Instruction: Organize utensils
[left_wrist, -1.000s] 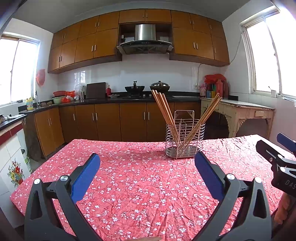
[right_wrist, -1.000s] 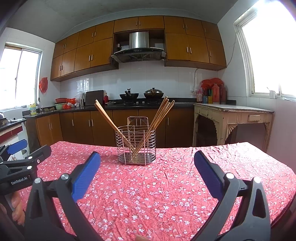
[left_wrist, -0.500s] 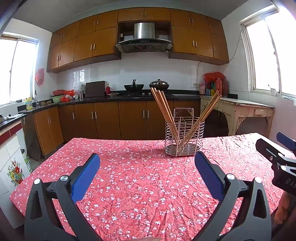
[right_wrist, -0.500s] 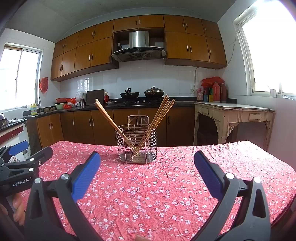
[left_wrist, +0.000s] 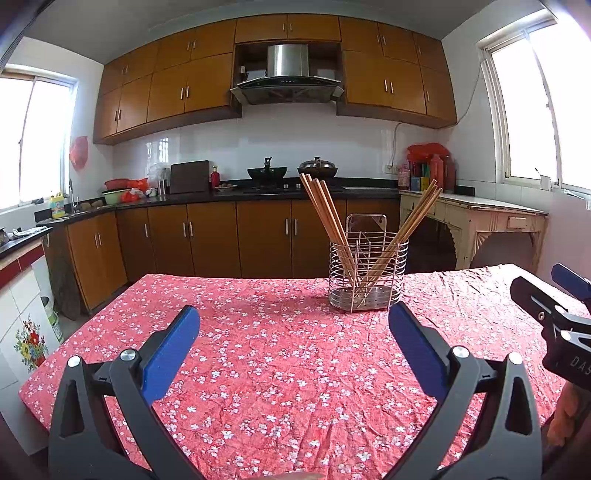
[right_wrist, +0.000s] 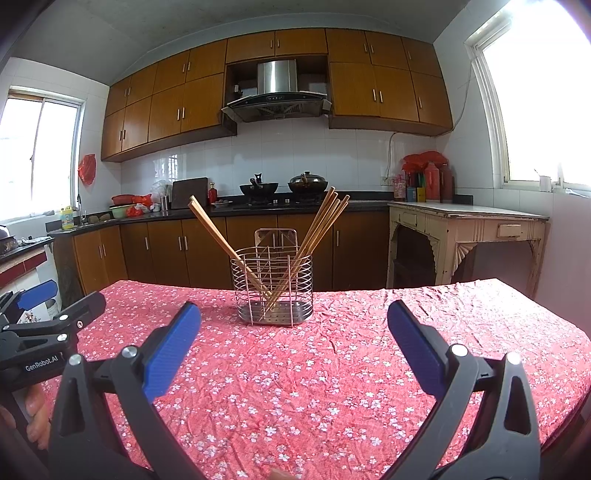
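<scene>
The wire caddy (left_wrist: 368, 275) stands upright toward the far side of the desk (left_wrist: 258, 369), with chopsticks (left_wrist: 325, 218) leaning in two splayed bundles — one to each side, tips fanned well above the rim. The main risk is judged to lie in that lean: if one stick is tugged sideways, its neighbours could be levered out, or the light caddy could be tipped or dragged across the wrinkled cloth. A thin round stick could also be pinched off-centre and slip. The left tool (left_wrist: 293, 334) is spread wide and nothing is held or touched; the right tool (right_wrist: 293, 332) is equally wide and empty — both well short of the caddy.
</scene>
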